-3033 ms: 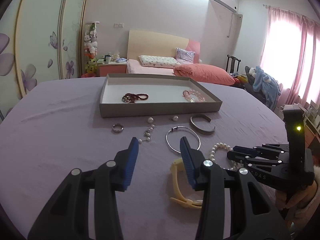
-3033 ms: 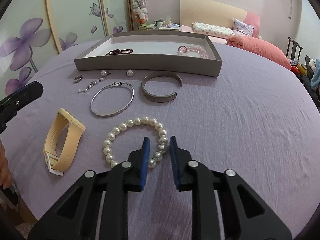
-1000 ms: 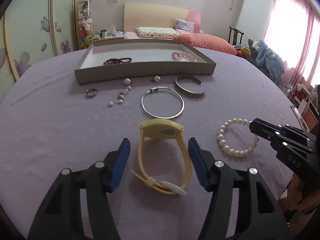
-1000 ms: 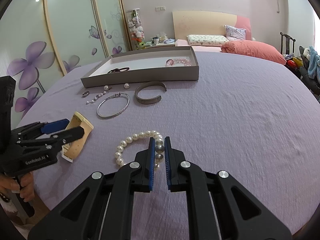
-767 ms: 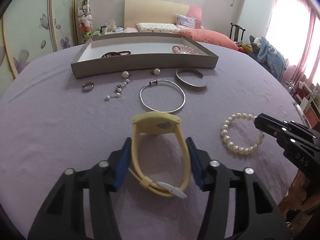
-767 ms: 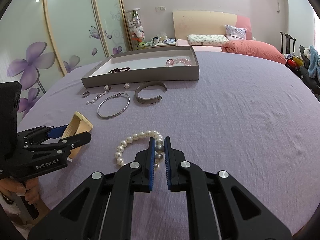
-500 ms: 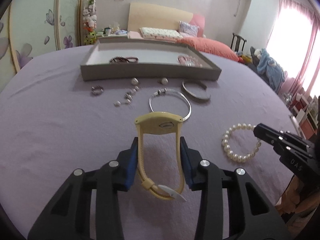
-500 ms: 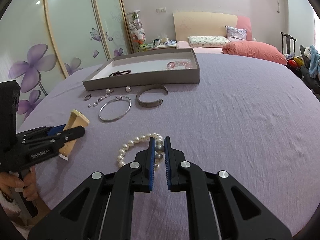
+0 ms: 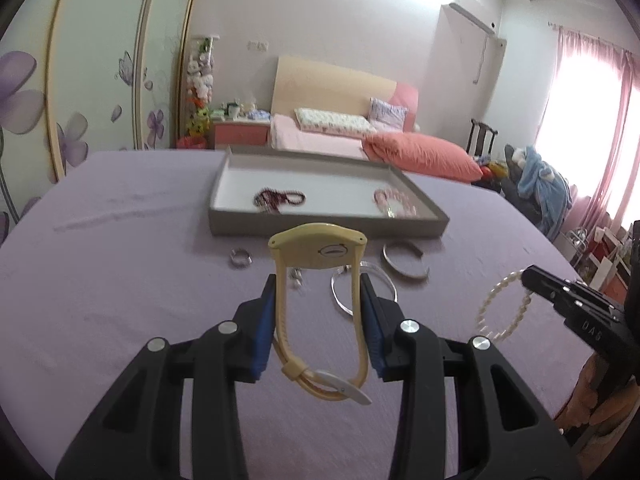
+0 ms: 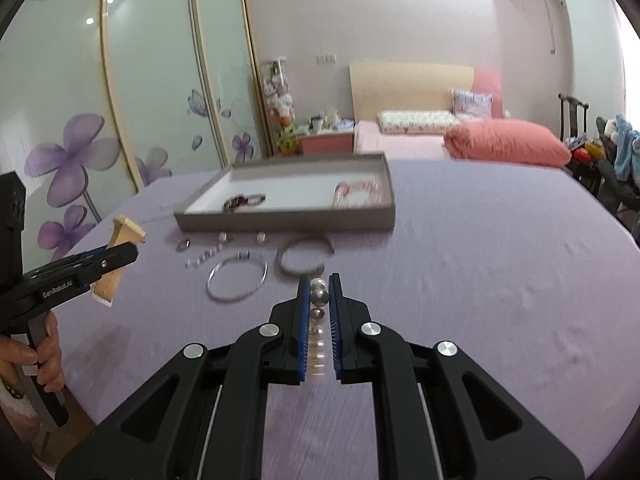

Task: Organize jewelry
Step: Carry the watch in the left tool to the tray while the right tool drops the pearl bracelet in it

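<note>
Left tongs point(image 9: 318, 292) clasp the yellow watch point(image 9: 320, 304); right tongs point(image 10: 319, 280), lettered "DAS", pinch the pearl bracelet point(image 10: 319, 298); only the right view reads "GenRobot.AI".

Behind the purple-covered surface point(image 9: 120, 280) you had a bed point(image 9: 320, 142) with a pale wooden headboard point(image 9: 328, 80) and a coral pillow point(image 9: 424, 156). Sliding wardrobe doors point(image 10: 160, 80) with purple flowers stood on your left, a pink curtain point(image 9: 616, 128) on your right, and a dark chair point(image 9: 482, 136) by the wall.
</note>
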{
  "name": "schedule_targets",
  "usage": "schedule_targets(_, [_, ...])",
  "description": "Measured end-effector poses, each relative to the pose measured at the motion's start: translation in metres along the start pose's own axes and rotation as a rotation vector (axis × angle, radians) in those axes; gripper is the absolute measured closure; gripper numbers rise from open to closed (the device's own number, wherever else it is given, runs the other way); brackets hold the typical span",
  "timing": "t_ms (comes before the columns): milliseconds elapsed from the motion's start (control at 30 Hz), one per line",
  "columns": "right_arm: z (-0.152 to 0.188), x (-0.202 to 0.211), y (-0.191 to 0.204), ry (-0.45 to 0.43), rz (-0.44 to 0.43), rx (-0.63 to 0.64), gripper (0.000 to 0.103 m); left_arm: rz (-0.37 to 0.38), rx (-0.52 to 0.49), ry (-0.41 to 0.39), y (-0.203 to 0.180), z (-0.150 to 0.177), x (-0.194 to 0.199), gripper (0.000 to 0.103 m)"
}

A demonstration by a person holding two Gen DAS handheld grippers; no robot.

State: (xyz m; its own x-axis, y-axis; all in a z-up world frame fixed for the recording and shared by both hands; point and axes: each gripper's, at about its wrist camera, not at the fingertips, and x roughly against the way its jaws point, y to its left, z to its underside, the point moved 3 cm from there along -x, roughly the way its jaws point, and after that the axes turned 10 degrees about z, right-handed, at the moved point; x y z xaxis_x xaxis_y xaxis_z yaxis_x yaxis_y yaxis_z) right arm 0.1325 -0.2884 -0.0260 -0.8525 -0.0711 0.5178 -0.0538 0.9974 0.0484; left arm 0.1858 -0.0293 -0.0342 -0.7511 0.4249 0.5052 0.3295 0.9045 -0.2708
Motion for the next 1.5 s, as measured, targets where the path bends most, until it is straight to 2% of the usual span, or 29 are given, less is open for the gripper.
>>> schedule_targets(400, [-0.065, 0.001, 0.005, -0.217, 0.010, 0.004, 0.093, -0.048, -0.033, -0.199, 0.013, -0.056, 0.027, 0.065])
schedule_targets(600, [-0.086, -0.008, 0.018, -0.300, 0.006, 0.021, 0.093, -0.054, -0.070, -0.245, 0.007, -0.076, 0.022, 0.065])
schedule_targets(867, [-0.098, -0.037, 0.022, -0.313, 0.006, 0.029, 0.093, -0.052, -0.096, -0.259, 0.003, -0.097, -0.005, 0.065])
schedule_targets(1500, [-0.096, -0.126, 0.027, -0.246, 0.076, 0.058, 0.093, -0.069, -0.109, -0.248, 0.028, -0.118, -0.091, 0.064])
